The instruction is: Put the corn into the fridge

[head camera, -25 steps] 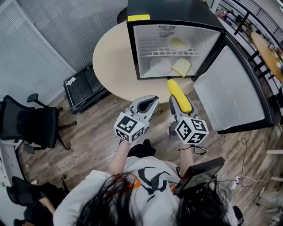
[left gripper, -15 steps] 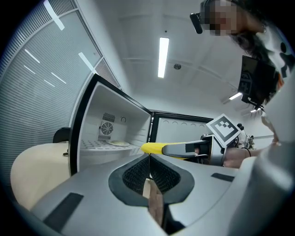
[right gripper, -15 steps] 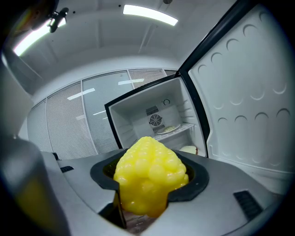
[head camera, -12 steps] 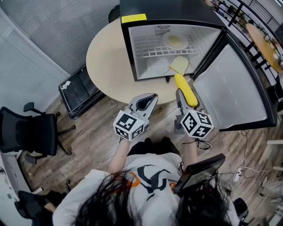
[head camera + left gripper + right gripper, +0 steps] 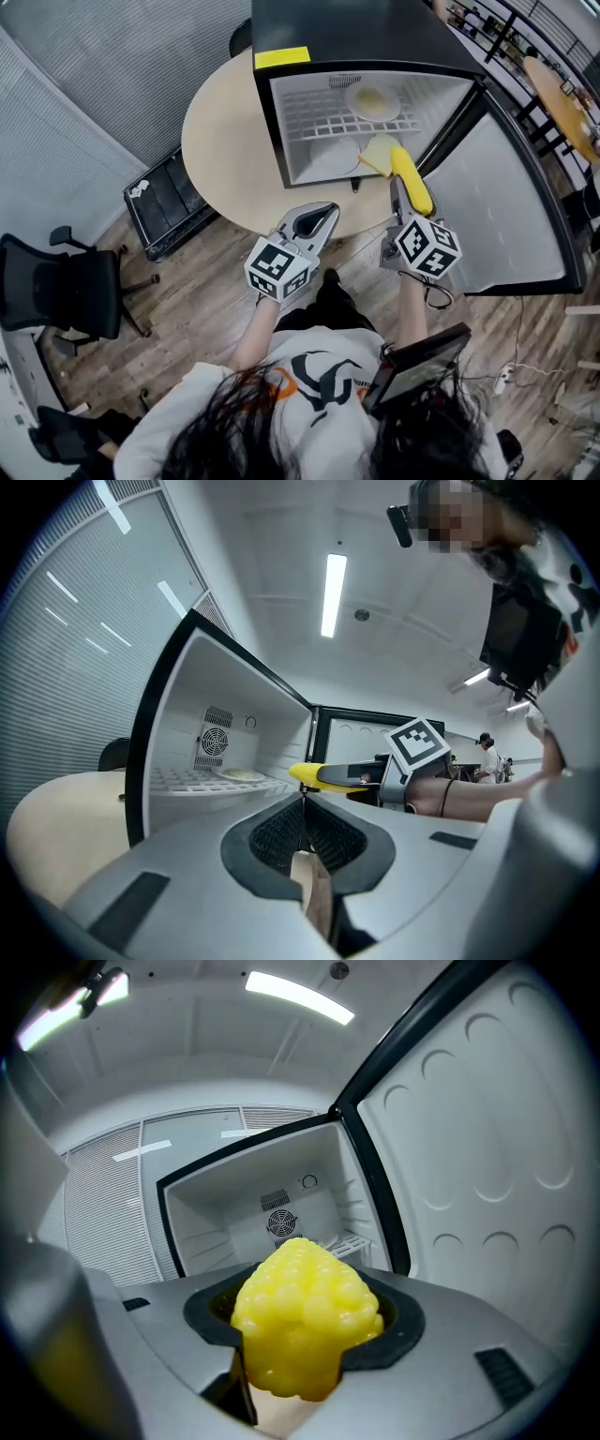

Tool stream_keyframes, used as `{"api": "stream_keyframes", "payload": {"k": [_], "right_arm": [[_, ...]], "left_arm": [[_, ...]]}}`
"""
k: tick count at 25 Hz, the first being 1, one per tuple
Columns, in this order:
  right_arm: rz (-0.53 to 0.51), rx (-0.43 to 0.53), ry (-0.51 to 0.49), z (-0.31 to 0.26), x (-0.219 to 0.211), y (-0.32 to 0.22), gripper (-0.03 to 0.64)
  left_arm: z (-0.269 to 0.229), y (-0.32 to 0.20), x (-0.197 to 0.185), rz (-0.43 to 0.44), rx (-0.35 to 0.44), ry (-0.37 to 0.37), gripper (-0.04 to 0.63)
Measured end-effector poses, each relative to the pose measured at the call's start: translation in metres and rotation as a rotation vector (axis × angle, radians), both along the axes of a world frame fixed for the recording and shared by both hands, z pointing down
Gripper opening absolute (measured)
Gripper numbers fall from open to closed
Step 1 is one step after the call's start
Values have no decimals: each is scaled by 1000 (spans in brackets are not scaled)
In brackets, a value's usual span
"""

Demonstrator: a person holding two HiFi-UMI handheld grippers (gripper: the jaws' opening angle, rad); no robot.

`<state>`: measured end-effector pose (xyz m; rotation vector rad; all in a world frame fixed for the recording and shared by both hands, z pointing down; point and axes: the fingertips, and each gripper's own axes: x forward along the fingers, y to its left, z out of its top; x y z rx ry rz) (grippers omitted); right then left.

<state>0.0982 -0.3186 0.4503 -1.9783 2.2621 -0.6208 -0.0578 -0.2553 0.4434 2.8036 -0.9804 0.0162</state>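
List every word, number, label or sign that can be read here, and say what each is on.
No text is legible.
Yellow sticker on the fridge: any print too small to read.
Square markers on the left gripper and right gripper: patterns, no letters.
Shirt graphic: a design, no words.
White patch on the black floor box: too small to read.
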Motion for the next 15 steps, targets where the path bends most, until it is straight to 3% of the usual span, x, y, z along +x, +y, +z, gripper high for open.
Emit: {"api": "stream_keyframes", "payload": {"k": [9,15], "right_arm": [[51,9,-14,3,27,-69,249],[142,19,-9,10,48,-105,249]], "left_arm": [[-12,-55,32,27,28,-1,12],[-8,-87,60,57,21,-11,11]]}}
